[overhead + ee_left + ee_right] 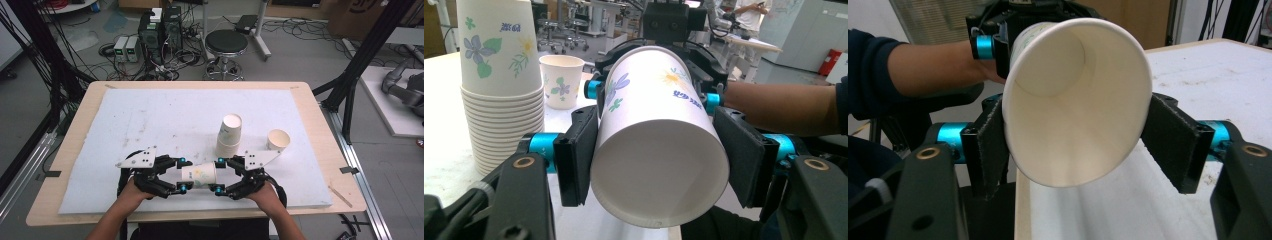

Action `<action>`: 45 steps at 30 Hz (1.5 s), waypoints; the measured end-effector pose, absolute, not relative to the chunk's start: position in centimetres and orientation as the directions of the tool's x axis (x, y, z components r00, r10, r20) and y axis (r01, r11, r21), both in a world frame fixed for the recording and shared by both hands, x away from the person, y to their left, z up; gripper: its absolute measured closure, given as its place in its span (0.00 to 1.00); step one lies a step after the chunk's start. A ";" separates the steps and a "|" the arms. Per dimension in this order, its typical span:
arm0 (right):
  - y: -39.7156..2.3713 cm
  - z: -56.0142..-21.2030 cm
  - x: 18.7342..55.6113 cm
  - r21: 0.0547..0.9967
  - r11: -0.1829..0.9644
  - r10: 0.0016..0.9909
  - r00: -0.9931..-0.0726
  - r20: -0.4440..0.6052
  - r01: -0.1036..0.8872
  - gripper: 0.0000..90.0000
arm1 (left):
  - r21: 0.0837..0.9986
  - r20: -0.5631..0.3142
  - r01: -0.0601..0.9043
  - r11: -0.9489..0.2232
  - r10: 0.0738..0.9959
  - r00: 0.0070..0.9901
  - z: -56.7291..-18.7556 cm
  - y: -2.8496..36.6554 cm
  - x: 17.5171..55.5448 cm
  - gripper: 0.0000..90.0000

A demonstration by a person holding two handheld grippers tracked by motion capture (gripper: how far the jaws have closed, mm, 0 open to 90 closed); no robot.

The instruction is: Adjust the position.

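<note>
A flowered paper cup lies on its side in the air between my two grippers, near the table's front edge. My left gripper is shut on its base end; in the left gripper view both pads press the cup, whose white bottom faces the camera. My right gripper grips the mouth end. In the right gripper view its pads squeeze the open rim into a tall oval. The two grippers face each other, fingertips almost meeting.
A tall stack of matching cups stands just behind the grippers, and a single upright cup is to its right. A white mat covers the wooden table. A stool and computer cases sit on the floor beyond.
</note>
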State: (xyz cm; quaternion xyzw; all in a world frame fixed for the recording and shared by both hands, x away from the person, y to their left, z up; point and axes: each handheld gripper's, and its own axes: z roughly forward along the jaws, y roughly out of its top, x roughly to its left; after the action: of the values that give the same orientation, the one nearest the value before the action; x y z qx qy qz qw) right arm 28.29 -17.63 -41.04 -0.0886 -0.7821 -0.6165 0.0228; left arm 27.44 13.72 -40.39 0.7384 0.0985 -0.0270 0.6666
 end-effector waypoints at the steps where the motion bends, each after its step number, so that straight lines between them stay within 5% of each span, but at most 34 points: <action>1: -17.7 -41.0 28.3 0.961 0.221 0.108 -0.984 0.143 0.164 0.35 | 0.979 -0.172 0.182 -0.090 0.107 0.979 -40.4 13.7 27.4 0.41; 7: -17.7 -41.0 28.3 0.963 0.211 0.101 -0.984 0.150 0.168 0.36 | 0.977 -0.181 0.191 -0.095 0.107 0.978 -40.5 13.6 27.4 0.40; 11: -17.8 -40.8 28.4 0.958 0.226 0.120 -0.981 0.155 0.178 0.35 | 0.969 -0.176 0.200 -0.147 0.164 0.971 -40.2 13.3 27.1 0.17; 27: -16.2 -39.6 28.7 0.872 0.471 0.157 -0.986 0.063 0.131 0.34 | 0.941 -0.096 0.168 -0.295 0.242 0.965 -39.2 14.3 27.1 0.16; 45: -12.7 -36.1 29.3 0.726 0.687 0.077 -0.993 -0.090 -0.013 0.34 | 0.892 -0.060 0.164 -0.420 0.250 0.966 -39.2 13.9 27.3 0.16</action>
State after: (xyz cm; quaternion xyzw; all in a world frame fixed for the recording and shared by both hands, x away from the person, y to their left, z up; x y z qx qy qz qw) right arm 29.27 -12.74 -36.09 -0.0176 -0.9167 -0.3951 -0.0568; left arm 27.30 13.88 -39.21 0.8417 0.1230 0.0409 0.5241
